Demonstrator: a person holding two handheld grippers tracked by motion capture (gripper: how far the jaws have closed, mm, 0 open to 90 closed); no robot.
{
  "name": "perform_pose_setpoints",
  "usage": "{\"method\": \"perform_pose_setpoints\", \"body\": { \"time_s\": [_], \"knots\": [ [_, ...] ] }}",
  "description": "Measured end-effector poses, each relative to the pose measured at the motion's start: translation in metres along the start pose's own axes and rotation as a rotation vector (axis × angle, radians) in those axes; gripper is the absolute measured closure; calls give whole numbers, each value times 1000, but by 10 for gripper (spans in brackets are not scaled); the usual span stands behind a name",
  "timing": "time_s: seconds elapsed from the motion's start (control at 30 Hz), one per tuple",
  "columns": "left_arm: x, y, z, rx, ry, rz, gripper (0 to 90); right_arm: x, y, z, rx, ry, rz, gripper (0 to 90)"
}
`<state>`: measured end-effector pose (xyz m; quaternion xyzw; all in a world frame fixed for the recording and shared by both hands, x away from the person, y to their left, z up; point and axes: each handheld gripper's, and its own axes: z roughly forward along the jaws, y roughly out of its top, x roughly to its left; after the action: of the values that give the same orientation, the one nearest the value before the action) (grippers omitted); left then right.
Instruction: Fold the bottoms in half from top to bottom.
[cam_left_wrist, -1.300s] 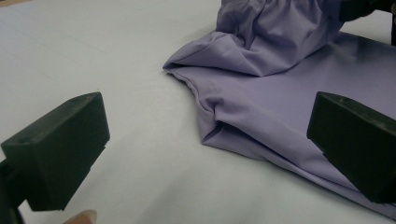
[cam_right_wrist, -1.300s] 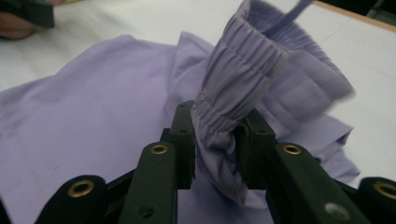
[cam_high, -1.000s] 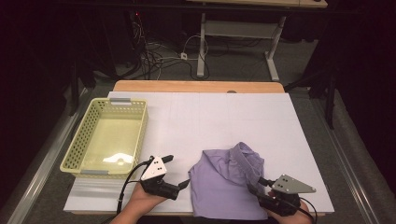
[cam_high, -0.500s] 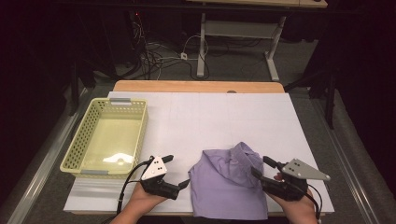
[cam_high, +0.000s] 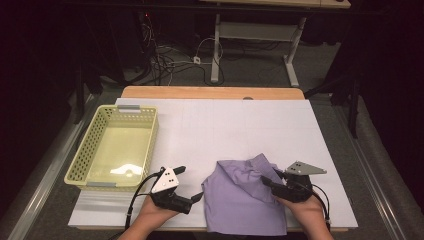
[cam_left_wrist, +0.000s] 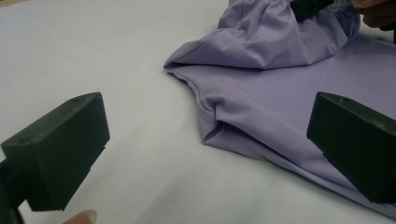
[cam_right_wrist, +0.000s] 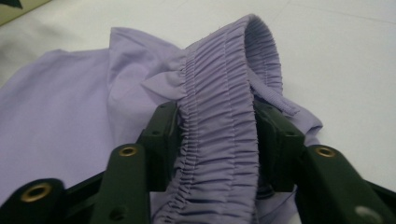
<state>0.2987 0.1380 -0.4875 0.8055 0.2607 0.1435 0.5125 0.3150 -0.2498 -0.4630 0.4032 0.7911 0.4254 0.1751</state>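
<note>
— Where does the purple garment (cam_high: 245, 200) lie?

— On the white table (cam_high: 235, 125), at the near edge, between the two grippers. The left gripper (cam_high: 192, 182) sits just beside its left edge; the right gripper (cam_high: 267, 181) is at its right side, on the bunched part.

— What is the right gripper doing?

— Its jaws have just been closing, and in the right gripper view they are clamped on the garment's ruched waistband (cam_right_wrist: 219, 126), which runs up between them and loops over above them.

— And the left one?

— Its jaws stand wide apart with nothing in them. In the left gripper view they look across the table at a folded corner of the cloth (cam_left_wrist: 212, 126), not touching it.

— How does the garment lie?

— Mostly flat, its long axis running from the near edge away toward the far side. The gathered waistband end is at the far right, lifted and folded over toward the right gripper. A yellow basket (cam_high: 87, 165) stands well apart at the left.
</note>
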Motion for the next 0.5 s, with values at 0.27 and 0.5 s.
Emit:
{"method": "perform_pose_setpoints", "body": {
  "time_s": [0.27, 0.5],
  "knots": [
    [0, 0, 0, 0, 2, 0, 0, 13, -6, -8, -18, 37, -103, 792],
    [0, 0, 0, 2, 2, 1, 0, 35, -8, -18, -46, 28, -196, 807]
  ]
}}
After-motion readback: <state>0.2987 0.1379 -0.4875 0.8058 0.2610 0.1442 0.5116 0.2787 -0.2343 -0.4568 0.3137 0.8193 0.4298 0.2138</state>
